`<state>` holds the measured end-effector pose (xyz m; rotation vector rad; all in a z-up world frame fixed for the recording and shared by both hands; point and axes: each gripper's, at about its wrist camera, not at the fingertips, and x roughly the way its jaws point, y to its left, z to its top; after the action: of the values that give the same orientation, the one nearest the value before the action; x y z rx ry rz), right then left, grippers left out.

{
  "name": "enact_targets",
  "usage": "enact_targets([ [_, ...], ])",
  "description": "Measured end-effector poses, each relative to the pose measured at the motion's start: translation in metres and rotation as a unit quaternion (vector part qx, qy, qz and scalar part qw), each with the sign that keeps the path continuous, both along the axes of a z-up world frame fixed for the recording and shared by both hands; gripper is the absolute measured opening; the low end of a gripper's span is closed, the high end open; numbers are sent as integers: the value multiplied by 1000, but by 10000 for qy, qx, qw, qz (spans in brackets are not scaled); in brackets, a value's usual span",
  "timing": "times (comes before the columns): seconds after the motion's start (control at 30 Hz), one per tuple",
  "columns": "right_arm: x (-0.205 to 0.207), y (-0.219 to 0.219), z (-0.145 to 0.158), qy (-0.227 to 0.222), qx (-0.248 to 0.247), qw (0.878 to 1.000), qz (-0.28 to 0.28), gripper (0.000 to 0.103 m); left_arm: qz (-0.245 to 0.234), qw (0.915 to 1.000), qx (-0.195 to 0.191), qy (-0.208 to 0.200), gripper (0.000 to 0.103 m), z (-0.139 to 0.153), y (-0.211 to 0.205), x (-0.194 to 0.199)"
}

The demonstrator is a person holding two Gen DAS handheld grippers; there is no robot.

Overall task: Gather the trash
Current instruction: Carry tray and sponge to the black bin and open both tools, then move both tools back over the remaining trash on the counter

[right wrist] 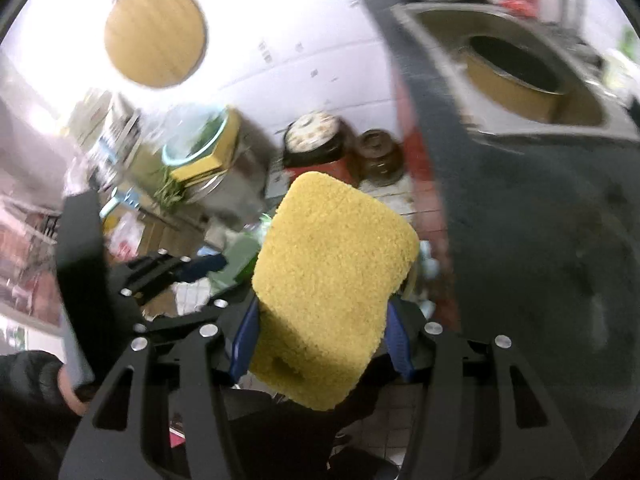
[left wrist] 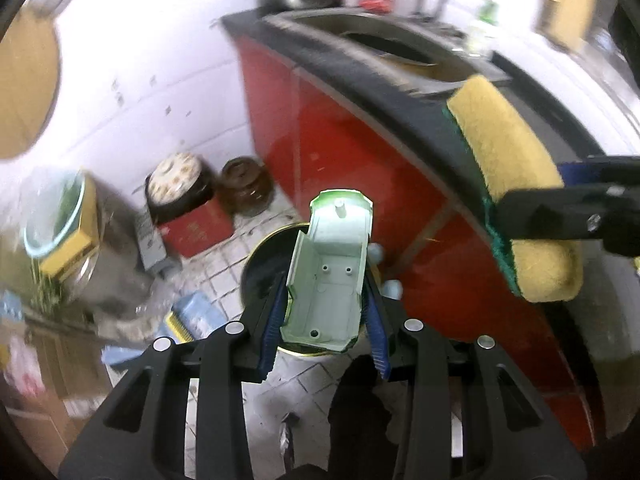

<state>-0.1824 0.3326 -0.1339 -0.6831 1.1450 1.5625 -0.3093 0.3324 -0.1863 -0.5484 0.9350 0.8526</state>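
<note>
While the left gripper (left wrist: 326, 316) clamps the pale green plastic toy shell (left wrist: 330, 268) over the round black bin (left wrist: 260, 268), we centre it before release. Our right gripper (right wrist: 320, 336) grips the yellow sponge (right wrist: 332, 280).

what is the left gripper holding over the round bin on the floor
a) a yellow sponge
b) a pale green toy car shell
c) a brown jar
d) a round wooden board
b: the left gripper is shut on the pale green toy car shell, underside facing the camera, above the dark round bin; the yellow sponge is in the right gripper.
</note>
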Motion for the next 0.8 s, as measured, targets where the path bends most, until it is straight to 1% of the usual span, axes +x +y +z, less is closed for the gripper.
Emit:
enact_targets([
  [0.07, -12, 26, -16, 12, -131, 9997, 198, 54, 178, 9998, -113, 18, 37, -25, 16, -10],
  [0.13, -22, 47, -32, -8, -249, 9990, 360, 54, 289, 9994, -206, 17, 37, -42, 28, -15],
  [0.27, -35, 88, -65, -52, -522, 9967, 618, 56, 396, 9983, -410, -115, 37, -66, 43, -21],
  [0.33, -35, 103, -77, -47, -598, 9962, 638, 58, 413, 9977, -499, -188, 37, -75, 50, -20],
  [0.37, -34, 110, -84, -57, -622, 9960, 632, 63, 415, 9974, -549, -227, 39, -79, 53, -20],
  [0.4, -33, 116, -88, -70, -643, 9960, 618, 71, 419, 9970, -602, -245, 48, -83, 57, -19],
  [0.43, -33, 120, -92, -50, -681, 9957, 619, 75, 433, 9968, -634, -238, 57, -86, 57, -17],
  [0.47, -31, 126, -95, -21, -728, 9955, 608, 82, 446, 9966, -646, -254, 72, -88, 59, -18],
  [0.5, -31, 131, -97, -18, -748, 9954, 598, 85, 482, 9967, -605, -238, 77, -91, 60, -19],
  [0.53, -31, 134, -98, -28, -756, 9955, 579, 86, 492, 9967, -606, -209, 77, -95, 64, -20],
  [0.6, -31, 136, -98, -36, -753, 9955, 573, 92, 473, 9965, -666, -174, 79, -97, 67, -18],
  [0.8, -31, 132, -99, -45, -769, 9955, 557, 93, 393, 9971, -640, -148, 79, -91, 64, -17],
])
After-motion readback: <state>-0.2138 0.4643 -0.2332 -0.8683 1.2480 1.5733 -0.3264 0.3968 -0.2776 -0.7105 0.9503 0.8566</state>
